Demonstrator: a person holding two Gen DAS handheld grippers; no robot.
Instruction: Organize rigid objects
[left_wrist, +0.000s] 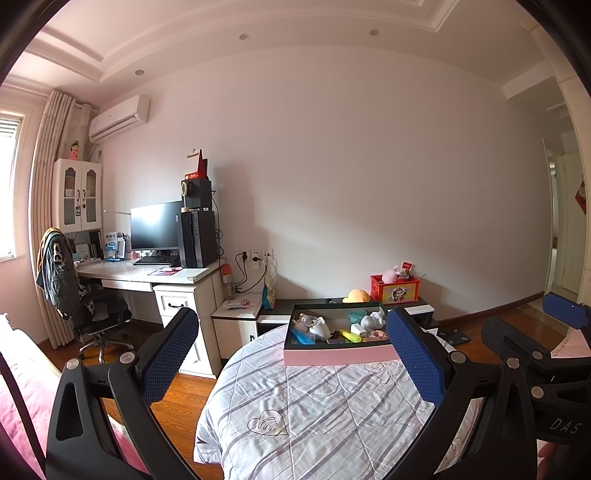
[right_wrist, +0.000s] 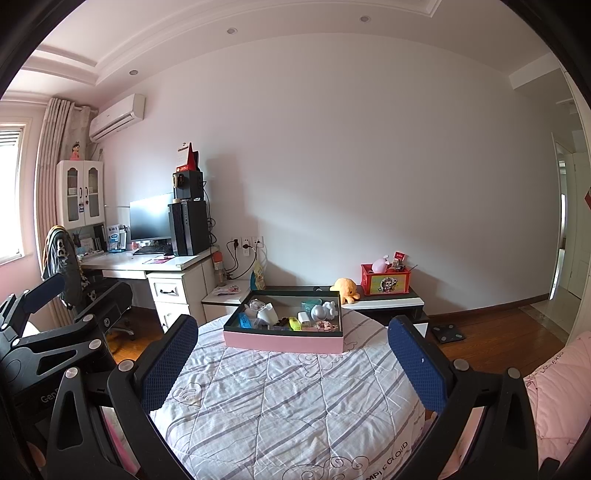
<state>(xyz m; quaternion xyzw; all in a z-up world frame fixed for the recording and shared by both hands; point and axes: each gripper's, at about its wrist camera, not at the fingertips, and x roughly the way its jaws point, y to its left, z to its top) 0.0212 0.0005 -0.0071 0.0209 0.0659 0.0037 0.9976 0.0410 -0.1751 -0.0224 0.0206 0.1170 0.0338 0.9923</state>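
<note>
We hold both grippers above the near end of the bed (right_wrist: 280, 406), level and pointed at the box (right_wrist: 283, 341). The left gripper (left_wrist: 291, 354) has its fingers spread wide and carries nothing. The right gripper (right_wrist: 291, 360) is likewise released, with nothing between its pads.

The box, pink-walled with a dark rim, sits on the quilt at the far end of the bed, well apart from both grippers. It holds the loose items: a white cup (right_wrist: 267, 314) lying tilted, a silver-grey figure (right_wrist: 324, 311), a yellow marker (right_wrist: 294, 324), a blue piece (right_wrist: 244, 320), a small white block (right_wrist: 303, 317) and a pinkish item (right_wrist: 327, 325) at the near wall. Several touch or overlap; we cannot tell exactly which.

We judge these items light and stiff, so a modest squeeze should hold them. The cup and the figure look smooth and rounded, and may slip or roll; we would take the cup across its wall near the rim and the figure across its narrowest part. The marker is best pinched at mid-length, across its short axis. The quilt is soft and will give under pressure, so the box may tip or slide if we press on one wall.
</note>
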